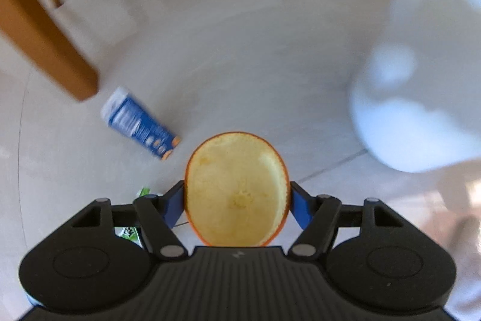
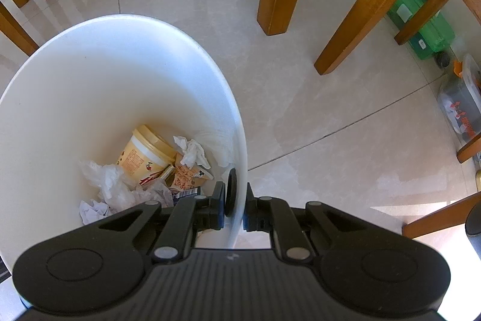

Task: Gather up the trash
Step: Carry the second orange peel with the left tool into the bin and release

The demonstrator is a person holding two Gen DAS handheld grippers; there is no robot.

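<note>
Your left gripper [image 1: 237, 200] holds one orange peel half [image 1: 237, 190], pith facing you, pinched between both pads above the tiled floor [image 1: 240, 50]. One blue carton [image 1: 141, 124] lies beside a wooden leg [image 1: 45, 35]. Your right gripper [image 2: 236, 206] clamps narrowly on the rim of one white bin [image 2: 90, 80]; inside: one cup [image 2: 147, 154], cartons, crumpled tissues and plastic.

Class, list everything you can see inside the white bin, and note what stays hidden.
Inside the white bin: a beige cup, crumpled tissue, clear plastic wrap and an orange printed carton. The right gripper covers the near bottom; anything beneath the pile is hidden.
</note>
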